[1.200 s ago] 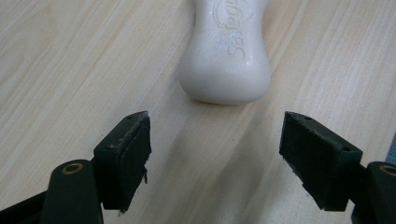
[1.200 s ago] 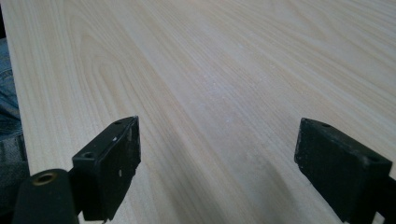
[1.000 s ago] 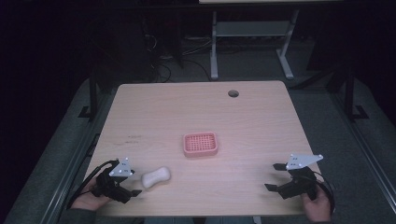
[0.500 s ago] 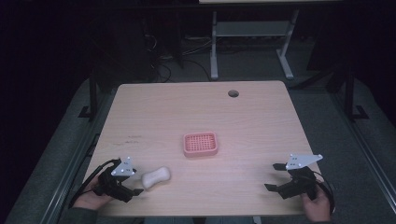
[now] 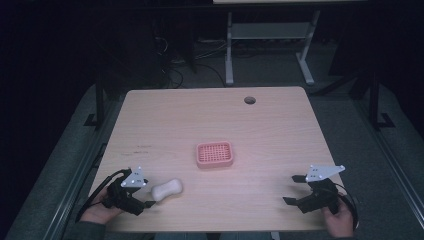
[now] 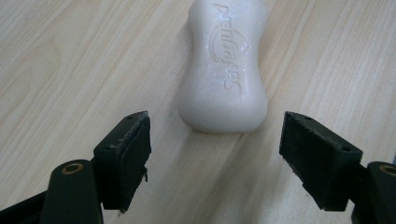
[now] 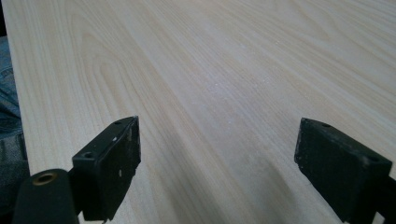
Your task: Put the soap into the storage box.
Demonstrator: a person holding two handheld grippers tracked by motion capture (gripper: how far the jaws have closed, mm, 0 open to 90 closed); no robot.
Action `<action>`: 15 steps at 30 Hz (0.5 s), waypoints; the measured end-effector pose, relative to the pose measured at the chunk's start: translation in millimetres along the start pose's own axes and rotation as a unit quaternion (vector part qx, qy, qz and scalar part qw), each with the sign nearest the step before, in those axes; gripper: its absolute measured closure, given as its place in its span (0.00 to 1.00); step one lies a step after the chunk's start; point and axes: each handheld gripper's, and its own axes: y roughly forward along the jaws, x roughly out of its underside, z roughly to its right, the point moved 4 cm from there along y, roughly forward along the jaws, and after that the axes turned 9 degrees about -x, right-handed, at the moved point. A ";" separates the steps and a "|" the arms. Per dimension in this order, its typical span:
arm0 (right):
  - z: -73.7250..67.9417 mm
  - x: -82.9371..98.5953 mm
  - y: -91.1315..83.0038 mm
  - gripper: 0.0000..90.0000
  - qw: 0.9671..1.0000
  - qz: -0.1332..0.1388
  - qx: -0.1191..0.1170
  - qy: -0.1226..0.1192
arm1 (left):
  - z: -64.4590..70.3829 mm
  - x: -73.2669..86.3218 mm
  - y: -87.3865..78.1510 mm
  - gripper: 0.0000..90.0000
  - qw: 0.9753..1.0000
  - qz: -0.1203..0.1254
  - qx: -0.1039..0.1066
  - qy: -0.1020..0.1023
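Step judged: approach to grasp | soap bar (image 6: 224, 79) lay near-left of pink dish (image 5: 214, 154) | left gripper (image 6: 217, 161) jaws spread, just short of it | right gripper (image 7: 229, 172) spread, idle | next: advance, close.

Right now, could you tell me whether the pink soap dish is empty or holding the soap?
Empty. The pink soap dish shows only its bare grid; the white soap bar lies on the table before the open left gripper.

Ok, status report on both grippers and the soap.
Left gripper open, just short of soap bar. Right gripper open, idle. Pink soap dish mid-table, nothing between.
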 end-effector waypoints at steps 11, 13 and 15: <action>-0.4 -0.3 0.5 0.16 1.000 -0.002 -0.001 0.000 | 0.4 -4.2 1.5 0.27 1.000 0.004 -0.002 0.005; -0.4 -0.4 1.0 0.16 1.000 -0.001 -0.001 -0.001 | 0.3 -5.3 1.8 0.27 1.000 0.004 -0.001 0.005; -0.4 -0.5 1.1 0.16 1.000 -0.001 -0.001 -0.001 | 0.5 -6.4 2.0 0.27 1.000 0.005 -0.001 0.005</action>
